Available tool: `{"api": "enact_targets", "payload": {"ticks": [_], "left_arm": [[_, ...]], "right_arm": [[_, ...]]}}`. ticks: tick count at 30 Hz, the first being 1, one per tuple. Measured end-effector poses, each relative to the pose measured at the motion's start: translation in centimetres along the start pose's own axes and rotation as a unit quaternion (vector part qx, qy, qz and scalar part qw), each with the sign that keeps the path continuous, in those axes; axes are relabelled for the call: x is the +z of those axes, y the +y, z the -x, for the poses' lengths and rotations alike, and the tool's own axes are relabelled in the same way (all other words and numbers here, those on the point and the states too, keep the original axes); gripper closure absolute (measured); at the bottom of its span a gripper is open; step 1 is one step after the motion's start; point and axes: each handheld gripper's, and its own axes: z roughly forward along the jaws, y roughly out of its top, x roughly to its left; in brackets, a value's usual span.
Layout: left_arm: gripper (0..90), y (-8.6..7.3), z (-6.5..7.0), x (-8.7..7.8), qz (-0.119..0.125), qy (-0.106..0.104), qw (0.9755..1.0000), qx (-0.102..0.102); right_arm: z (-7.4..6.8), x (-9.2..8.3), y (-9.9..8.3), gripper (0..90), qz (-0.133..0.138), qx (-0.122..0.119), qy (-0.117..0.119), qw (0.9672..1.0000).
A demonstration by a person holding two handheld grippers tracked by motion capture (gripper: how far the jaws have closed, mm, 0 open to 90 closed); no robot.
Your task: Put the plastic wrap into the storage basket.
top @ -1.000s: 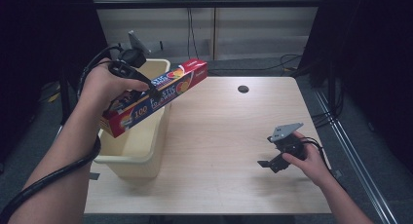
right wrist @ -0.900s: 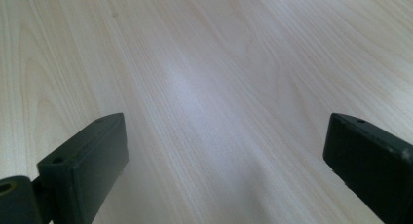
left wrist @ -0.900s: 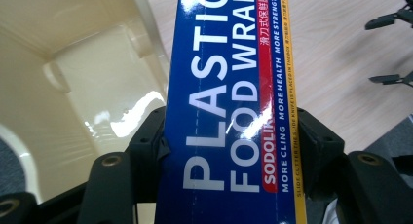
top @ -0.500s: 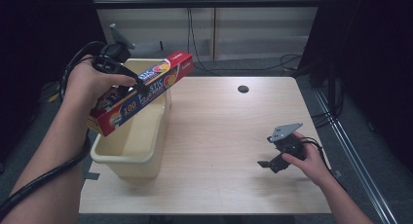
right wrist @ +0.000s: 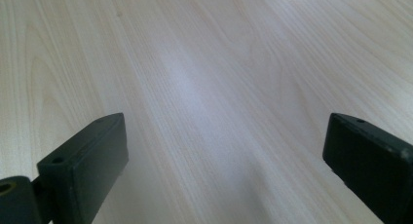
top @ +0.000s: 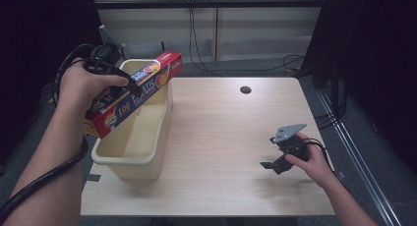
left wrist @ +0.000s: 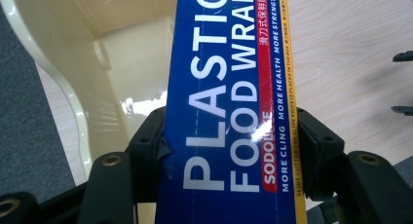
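The left gripper point(top: 129, 82) clenches the long blue-and-red cardboard plastic-wrap box point(top: 132, 94), tilted above the cream plastic bin point(top: 132, 155), not yet lowered inside, while the right gripper point(top: 270, 161) rests released on the wooden table point(top: 221, 127).

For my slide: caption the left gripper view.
Hand-held gripper clamps a plastic food wrap box above a cream bin.

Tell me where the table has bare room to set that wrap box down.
Free: the wide table stretch between the cream bin and the right gripper, and the far strip around the dark hole. Crowded: the left edge, where the bin sits under the plastic wrap box.
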Motion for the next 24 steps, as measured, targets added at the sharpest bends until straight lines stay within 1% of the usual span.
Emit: {"api": "enact_targets", "payload": {"ticks": [1, 2, 3, 4, 5, 7, 8, 9, 10, 11, 12, 13, 14, 16, 18, 21, 22, 23, 24], "left_arm": [[40.3, 0.0, -0.1, 0.0, 0.001, 0.0, 1.0, 0.0], [40.3, -0.1, -0.1, 0.0, 0.002, 0.001, 1.0, -0.006], [40.3, -0.1, -0.3, -0.1, 0.002, 0.002, 1.0, -0.005], [40.3, -0.2, -0.3, 0.0, 0.004, 0.0, 0.9999, -0.014], [40.3, -0.2, -0.4, -0.1, 0.001, 0.0, 0.9999, -0.011], [40.3, -0.4, -0.6, -0.1, 0.003, 0.003, 0.9998, -0.019], [40.3, -0.4, -0.6, -0.2, -0.001, 0.007, 0.9998, -0.017], [40.3, -0.5, -0.6, -0.2, 0.006, 0.011, 0.9997, -0.021], [40.3, -0.5, -0.7, -0.2, 0.008, 0.008, 0.9995, -0.029], [40.3, -0.6, -0.8, -0.2, 0.011, 0.008, 0.9995, -0.029], [40.4, -0.6, -0.9, -0.2, 0.01, 0.012, 0.9996, -0.024], [40.4, -0.7, -0.8, -0.1, 0.013, 0.011, 0.9992, -0.035], [40.4, -0.7, -0.9, -0.1, 0.012, 0.013, 0.9993, -0.034], [40.4, -0.7, -1.0, -0.2, 0.012, 0.012, 0.9991, -0.04], [40.4, -0.8, -1.0, -0.2, 0.012, 0.02, 0.9988, -0.042], [40.4, -0.9, -1.3, -0.3, 0.016, 0.016, 0.9983, -0.054], [40.4, -1.0, -1.3, -0.4, 0.017, 0.018, 0.9981, -0.056], [40.4, -1.0, -1.3, -0.4, 0.017, 0.02, 0.9982, -0.054], [40.4, -1.1, -1.4, -0.4, 0.016, 0.023, 0.9981, -0.056]], "right_arm": [[0.0, 0.0, 0.0, 2.3, 0.0, 0.0, 0.0, 1.0], [0.1, 0.0, 0.0, 2.5, 0.001, -0.002, 0.0, 1.0], [0.1, 0.0, 0.0, 2.4, 0.001, -0.001, 0.002, 1.0], [0.1, 0.0, 0.0, 2.3, 0.002, -0.001, 0.002, 1.0], [0.1, 0.0, 0.0, 2.5, -0.001, -0.001, -0.005, 1.0], [0.1, -0.1, 0.0, 2.3, 0.001, -0.003, -0.005, 1.0], [0.1, -0.1, 0.0, 2.4, 0.001, -0.001, -0.004, 1.0], [0.1, -0.1, 0.0, 2.4, 0.001, -0.001, -0.004, 1.0], [0.1, -0.1, 0.0, 2.5, 0.001, -0.002, -0.003, 1.0], [0.1, -0.1, 0.0, 2.4, 0.002, 0.0, -0.006, 1.0], [0.1, -0.2, 0.0, 2.3, 0.004, 0.0, -0.01, 0.9999], [0.2, -0.2, 0.0, 2.4, 0.006, 0.001, -0.004, 1.0], [0.2, -0.2, 0.0, 2.5, 0.006, 0.001, 0.0, 1.0], [0.2, -0.3, 0.0, 2.3, 0.005, 0.002, -0.001, 1.0], [0.2, -0.3, 0.0, 2.4, 0.003, 0.0, -0.007, 1.0], [0.1, -0.2, 0.0, 2.4, 0.003, -0.001, -0.005, 1.0], [0.1, -0.3, 0.0, 2.4, 0.004, 0.0, -0.001, 1.0], [0.1, -0.3, 0.0, 2.5, 0.003, 0.001, 0.002, 1.0], [0.1, -0.3, 0.0, 2.4, 0.004, 0.0, -0.001, 1.0]]}}
